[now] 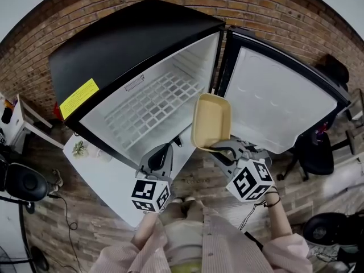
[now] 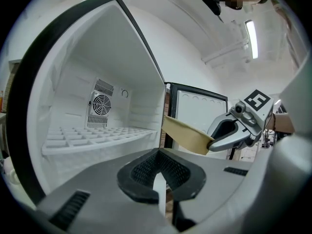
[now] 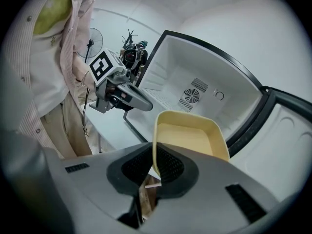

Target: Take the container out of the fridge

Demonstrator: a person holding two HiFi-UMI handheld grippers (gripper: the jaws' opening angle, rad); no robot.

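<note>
- Fridge (image 1: 131, 44): black shell, white inside, door (image 1: 278, 101) swung open at 3 o'clock.
- Shelf (image 1: 153, 110): white grid inside the compartment.
- Container (image 1: 211, 121): yellow, shallow, tilted. It is outside the fridge, held in front of the hinge between compartment and door.
- Right hand-held gripper (image 1: 224, 148): at the container's 6 o'clock, jaws narrow, clamped on its rim.
- Left hand-held gripper (image 1: 165, 149): at 9 o'clock of the right one, jaws nearly together, holding nothing, apart from the container.
- Bench (image 1: 108, 175): white, at the fridge's 6 o'clock.

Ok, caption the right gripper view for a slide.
Right gripper clamps the yellow container by its rim, outside the open fridge.
</note>
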